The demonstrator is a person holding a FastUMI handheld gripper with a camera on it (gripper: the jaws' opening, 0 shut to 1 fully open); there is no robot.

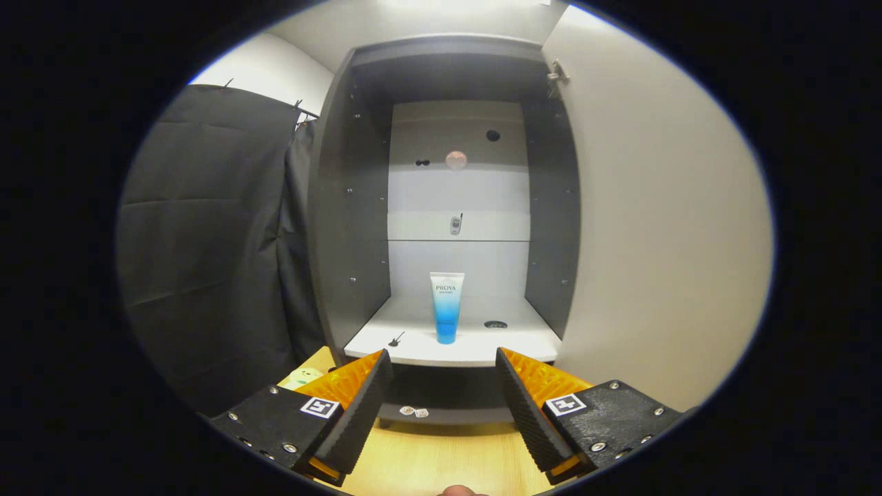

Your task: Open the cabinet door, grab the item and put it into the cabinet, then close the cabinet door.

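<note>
- The gripper (444,386) hangs over the pale wooden counter (441,461), fingers spread wide with nothing between them.
- Beyond the fingers stands the dark grey cabinet (344,227), its white door (661,227) swung open.
- A white-to-blue upright tube (446,306) stands near the front edge of the white lower shelf (413,344).
- A small object, perhaps a phone-shaped sticker (455,224), shows higher up.

Cabinet (344,207) mouth stands clear beyond the spread, empty jaws; tube (446,306) stands mid-shelf.
</note>
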